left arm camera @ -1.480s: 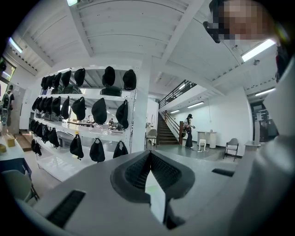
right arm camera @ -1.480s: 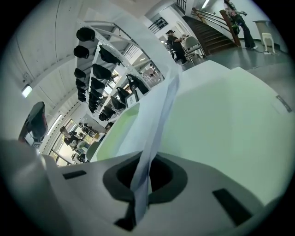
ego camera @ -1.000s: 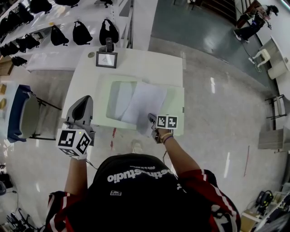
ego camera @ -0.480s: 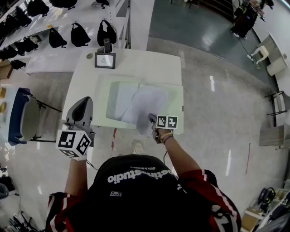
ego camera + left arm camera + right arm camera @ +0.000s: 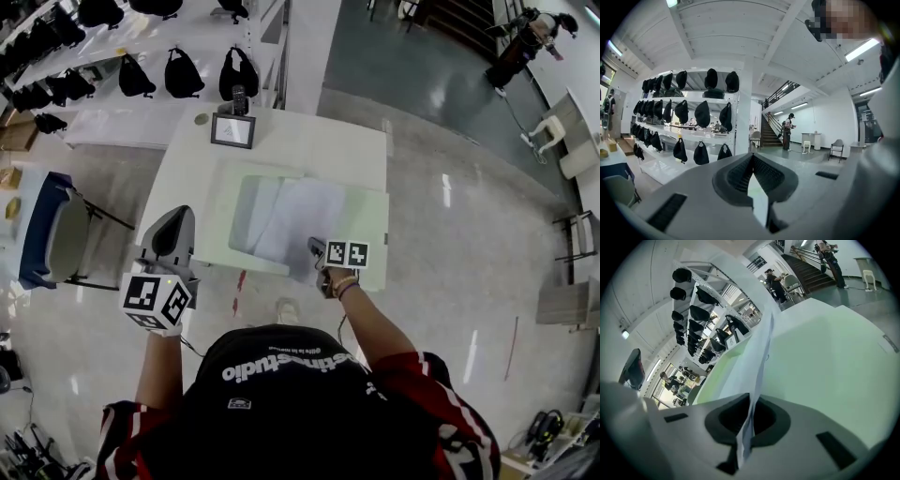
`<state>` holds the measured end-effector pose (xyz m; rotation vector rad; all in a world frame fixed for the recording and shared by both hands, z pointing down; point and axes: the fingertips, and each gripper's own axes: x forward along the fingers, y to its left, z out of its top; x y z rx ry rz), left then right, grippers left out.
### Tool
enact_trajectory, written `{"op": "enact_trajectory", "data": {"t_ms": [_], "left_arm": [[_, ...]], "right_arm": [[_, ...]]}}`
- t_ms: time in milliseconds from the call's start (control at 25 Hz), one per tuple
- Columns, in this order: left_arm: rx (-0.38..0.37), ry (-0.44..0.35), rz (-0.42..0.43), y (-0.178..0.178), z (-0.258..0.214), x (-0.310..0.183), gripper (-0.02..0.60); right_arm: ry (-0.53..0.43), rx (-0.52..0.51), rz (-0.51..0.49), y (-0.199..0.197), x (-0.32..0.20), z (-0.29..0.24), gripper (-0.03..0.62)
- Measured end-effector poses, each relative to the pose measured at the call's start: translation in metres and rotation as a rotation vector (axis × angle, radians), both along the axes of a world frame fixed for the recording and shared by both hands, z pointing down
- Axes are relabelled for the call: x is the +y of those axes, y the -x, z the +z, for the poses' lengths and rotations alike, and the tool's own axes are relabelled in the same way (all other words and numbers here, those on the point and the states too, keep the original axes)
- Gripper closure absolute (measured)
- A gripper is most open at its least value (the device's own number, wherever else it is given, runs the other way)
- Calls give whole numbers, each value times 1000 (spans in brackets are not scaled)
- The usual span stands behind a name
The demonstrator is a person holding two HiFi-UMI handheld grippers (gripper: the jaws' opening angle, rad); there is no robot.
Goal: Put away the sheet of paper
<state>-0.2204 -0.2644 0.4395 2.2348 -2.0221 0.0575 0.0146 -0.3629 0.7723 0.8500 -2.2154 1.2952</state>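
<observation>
Where the right gripper (image 5: 749, 423) presses its jaws together, the sheet (image 5: 305, 211) sits pinched.

A picture frame (image 5: 233, 130) stands on the white table (image 5: 319, 150) near black bags (image 5: 180, 70).

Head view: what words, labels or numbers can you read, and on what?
"studio": white print on the person's black clothing; letters beside it unclear.
Framed sign on the table: too small to read.
Marker cube: patterns only, no words.
Sheet of paper: no readable print.
</observation>
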Motion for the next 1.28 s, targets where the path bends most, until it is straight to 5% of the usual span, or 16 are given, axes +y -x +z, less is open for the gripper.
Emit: {"op": "enact_trajectory", "data": {"t_ms": [1280], "left_arm": [[-16,20,-241,52,5,43,577]], "right_arm": [[49,-49,-214,97,-10,12,589]]}}
